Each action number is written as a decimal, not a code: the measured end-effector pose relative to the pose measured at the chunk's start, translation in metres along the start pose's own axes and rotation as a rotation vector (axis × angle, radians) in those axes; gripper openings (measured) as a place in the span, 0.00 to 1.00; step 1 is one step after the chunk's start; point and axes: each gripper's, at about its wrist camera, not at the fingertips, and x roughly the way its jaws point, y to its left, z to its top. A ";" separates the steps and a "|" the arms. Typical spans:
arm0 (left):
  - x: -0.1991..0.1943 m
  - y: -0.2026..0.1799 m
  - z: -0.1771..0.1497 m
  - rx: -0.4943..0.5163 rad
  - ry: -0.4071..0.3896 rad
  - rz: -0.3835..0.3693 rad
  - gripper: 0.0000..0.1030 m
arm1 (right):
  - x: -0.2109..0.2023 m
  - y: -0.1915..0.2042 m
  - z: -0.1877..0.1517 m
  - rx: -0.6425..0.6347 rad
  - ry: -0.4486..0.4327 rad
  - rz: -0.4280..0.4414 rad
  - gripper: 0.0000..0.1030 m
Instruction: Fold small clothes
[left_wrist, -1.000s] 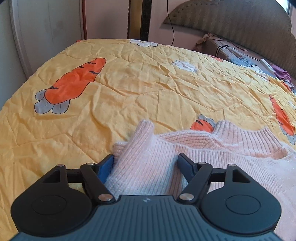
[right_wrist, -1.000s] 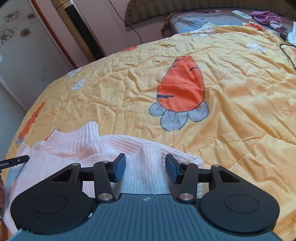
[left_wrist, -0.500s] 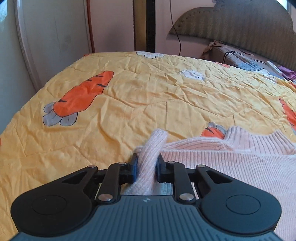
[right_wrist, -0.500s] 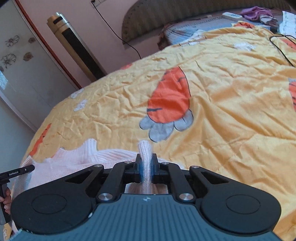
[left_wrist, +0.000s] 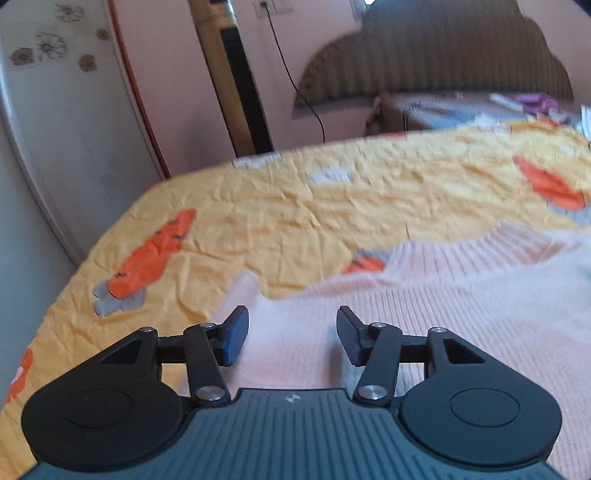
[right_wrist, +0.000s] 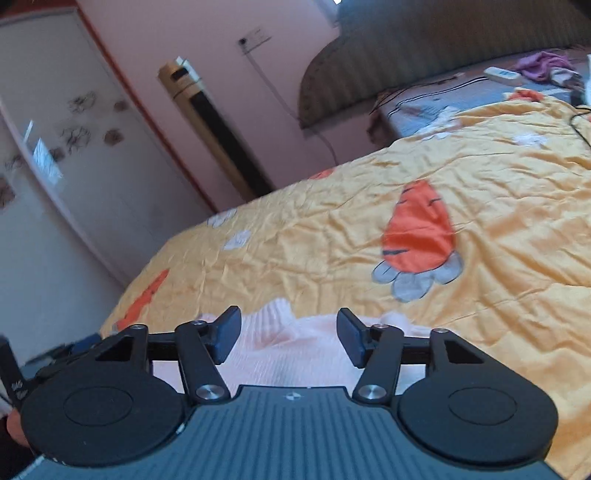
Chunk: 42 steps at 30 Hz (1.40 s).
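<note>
**Both grippers let go of the sweater**

Since half a second ago, both pinched folds have dropped. Left gripper (left_wrist: 291, 334) and right gripper (right_wrist: 288, 336) have just been opening, released, above the pink sweater (left_wrist: 424, 317) spread lower right on the yellow quilt (left_wrist: 295, 210).

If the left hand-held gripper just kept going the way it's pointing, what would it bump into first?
Most likely the pink knit sweater, which lies on the yellow carrot quilt right ahead of the left hand-held gripper. Its jaws have just been opening and grip nothing. Depth is hard to judge.
</note>
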 end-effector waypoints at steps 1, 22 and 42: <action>0.007 -0.003 -0.003 0.002 0.004 0.003 0.51 | 0.013 0.010 -0.005 -0.068 0.030 -0.043 0.62; -0.146 0.099 -0.147 -0.927 -0.089 -0.094 0.66 | -0.022 0.060 -0.044 -0.001 -0.027 0.086 0.86; -0.090 0.086 -0.147 -1.130 -0.088 -0.115 0.74 | 0.089 0.192 -0.127 -0.461 0.083 0.014 0.97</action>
